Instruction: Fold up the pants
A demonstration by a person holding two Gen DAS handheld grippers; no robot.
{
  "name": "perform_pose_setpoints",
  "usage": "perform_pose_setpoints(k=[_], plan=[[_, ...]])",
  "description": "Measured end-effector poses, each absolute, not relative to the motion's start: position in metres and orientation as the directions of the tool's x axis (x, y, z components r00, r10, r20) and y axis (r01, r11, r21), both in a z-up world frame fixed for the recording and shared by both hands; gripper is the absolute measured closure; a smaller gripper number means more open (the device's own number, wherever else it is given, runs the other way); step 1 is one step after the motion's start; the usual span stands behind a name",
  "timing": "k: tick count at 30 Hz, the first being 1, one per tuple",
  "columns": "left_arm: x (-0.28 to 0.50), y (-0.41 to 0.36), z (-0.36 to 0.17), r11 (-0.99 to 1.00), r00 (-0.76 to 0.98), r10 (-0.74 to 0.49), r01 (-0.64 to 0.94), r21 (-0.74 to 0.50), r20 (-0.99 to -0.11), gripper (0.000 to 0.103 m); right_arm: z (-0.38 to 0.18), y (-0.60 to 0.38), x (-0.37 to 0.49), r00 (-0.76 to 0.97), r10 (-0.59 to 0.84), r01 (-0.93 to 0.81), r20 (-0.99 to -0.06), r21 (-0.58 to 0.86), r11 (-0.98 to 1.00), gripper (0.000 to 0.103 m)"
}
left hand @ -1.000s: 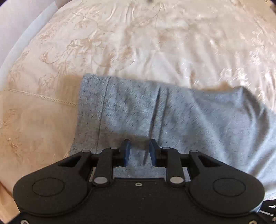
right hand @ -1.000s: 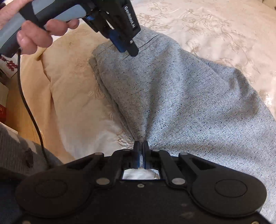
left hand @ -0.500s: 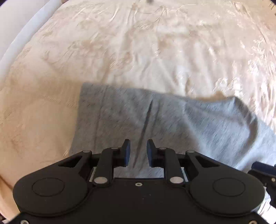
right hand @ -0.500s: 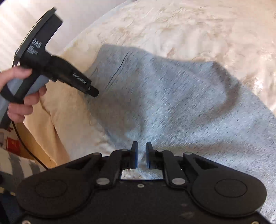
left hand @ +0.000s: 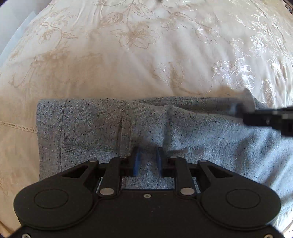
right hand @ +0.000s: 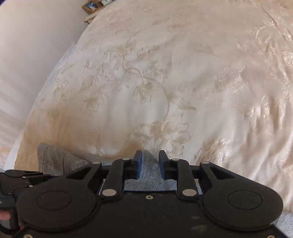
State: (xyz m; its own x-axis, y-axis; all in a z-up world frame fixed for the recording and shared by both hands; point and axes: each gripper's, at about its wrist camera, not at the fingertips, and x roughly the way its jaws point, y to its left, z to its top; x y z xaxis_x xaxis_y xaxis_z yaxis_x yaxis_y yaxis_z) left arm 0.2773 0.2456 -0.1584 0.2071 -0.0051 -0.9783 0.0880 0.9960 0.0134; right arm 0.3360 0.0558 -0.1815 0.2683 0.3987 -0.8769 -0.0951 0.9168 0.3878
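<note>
My left gripper (left hand: 147, 161) points down over the grey pants (left hand: 183, 131), its blue pads parted with a gap, grey cloth showing in that gap, though I cannot tell whether the pads press it; the pants lie across the near part of the cream bedspread (left hand: 137, 64), one stitched end to the left, a narrow loop (left hand: 126, 135) just ahead of my fingers; off to the right the right gripper (left hand: 269, 117) reaches in over the far edge of the cloth; on its own camera, the right gripper (right hand: 149, 163) has its jaws opening, a peak of the pants (right hand: 149, 170) between the pads; beyond lies bare flowered bedspread (right hand: 183, 82); farthest off, a framed picture (right hand: 92, 5) stands by the wall.
</note>
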Motion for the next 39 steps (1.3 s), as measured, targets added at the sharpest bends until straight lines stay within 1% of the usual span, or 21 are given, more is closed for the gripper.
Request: perform_pose_setpoints(k=[4, 7, 8, 10, 12, 14, 16, 19, 22, 24, 26, 32, 34, 39], plan=[[0.278, 0.238, -0.161, 0.995, 0.197, 0.015, 0.096, 0.035, -0.98, 0.073, -0.183, 0.08, 0.29, 0.148, 0.442, -0.219, -0.885, 0.406, 0.887, 0.08], [0.284, 0.236, -0.168, 0.994, 0.198, 0.023, 0.103, 0.044, -0.98, 0.073, -0.19, 0.091, 0.257, 0.06, 0.431, -0.254, -0.9, 0.404, 0.879, 0.08], [0.284, 0.233, -0.17, 0.993, 0.202, 0.024, 0.106, 0.046, -0.979, 0.073, -0.189, 0.093, 0.249, 0.054, 0.424, -0.263, -0.904, 0.397, 0.88, 0.08], [0.277, 0.23, -0.169, 0.993, 0.214, 0.023, 0.112, 0.048, -0.977, 0.073, -0.176, 0.088, 0.242, 0.12, 0.421, -0.266, -0.899, 0.38, 0.886, 0.08], [0.271, 0.227, -0.169, 0.991, 0.222, 0.024, 0.12, 0.052, -0.975, 0.073, -0.157, 0.076, 0.25, 0.238, 0.436, -0.232, -0.868, 0.386, 0.893, 0.08], [0.266, 0.226, -0.167, 0.992, 0.224, 0.026, 0.118, 0.054, -0.974, 0.073, -0.144, 0.066, 0.268, 0.338, 0.408, -0.202, -0.848, 0.358, 0.912, 0.079], [0.264, 0.225, -0.166, 0.992, 0.223, 0.027, 0.115, 0.054, -0.974, 0.073, -0.142, 0.061, 0.291, 0.366, 0.383, -0.185, -0.848, 0.336, 0.923, 0.073], [0.26, 0.224, -0.165, 0.993, 0.228, 0.021, 0.11, 0.047, -0.973, 0.073, -0.152, 0.055, 0.326, 0.382, 0.358, -0.167, -0.852, 0.317, 0.933, 0.072], [0.256, 0.229, -0.164, 0.994, 0.233, 0.009, 0.108, 0.035, -0.972, 0.073, -0.171, 0.058, 0.342, 0.346, 0.389, -0.148, -0.854, 0.36, 0.921, 0.072], [0.258, 0.236, -0.166, 0.993, 0.235, 0.001, 0.112, 0.028, -0.972, 0.073, -0.186, 0.066, 0.345, 0.26, 0.415, -0.134, -0.872, 0.393, 0.91, 0.072], [0.256, 0.239, -0.166, 0.993, 0.235, -0.003, 0.113, 0.024, -0.972, 0.073, -0.198, 0.076, 0.339, 0.199, 0.408, -0.129, -0.891, 0.389, 0.912, 0.072], [0.255, 0.241, -0.163, 0.992, 0.24, 0.0, 0.12, 0.029, -0.971, 0.073, -0.195, 0.074, 0.308, 0.176, 0.424, -0.116, -0.888, 0.409, 0.905, 0.072], [0.254, 0.241, -0.161, 0.991, 0.243, 0.0, 0.127, 0.032, -0.97, 0.073, -0.199, 0.069, 0.316, 0.181, 0.432, -0.068, -0.883, 0.427, 0.902, 0.072], [0.251, 0.243, -0.163, 0.991, 0.248, -0.014, 0.132, 0.02, -0.969, 0.073, -0.213, 0.043, 0.331, 0.168, 0.51, 0.151, -0.844, 0.533, 0.833, 0.069]])
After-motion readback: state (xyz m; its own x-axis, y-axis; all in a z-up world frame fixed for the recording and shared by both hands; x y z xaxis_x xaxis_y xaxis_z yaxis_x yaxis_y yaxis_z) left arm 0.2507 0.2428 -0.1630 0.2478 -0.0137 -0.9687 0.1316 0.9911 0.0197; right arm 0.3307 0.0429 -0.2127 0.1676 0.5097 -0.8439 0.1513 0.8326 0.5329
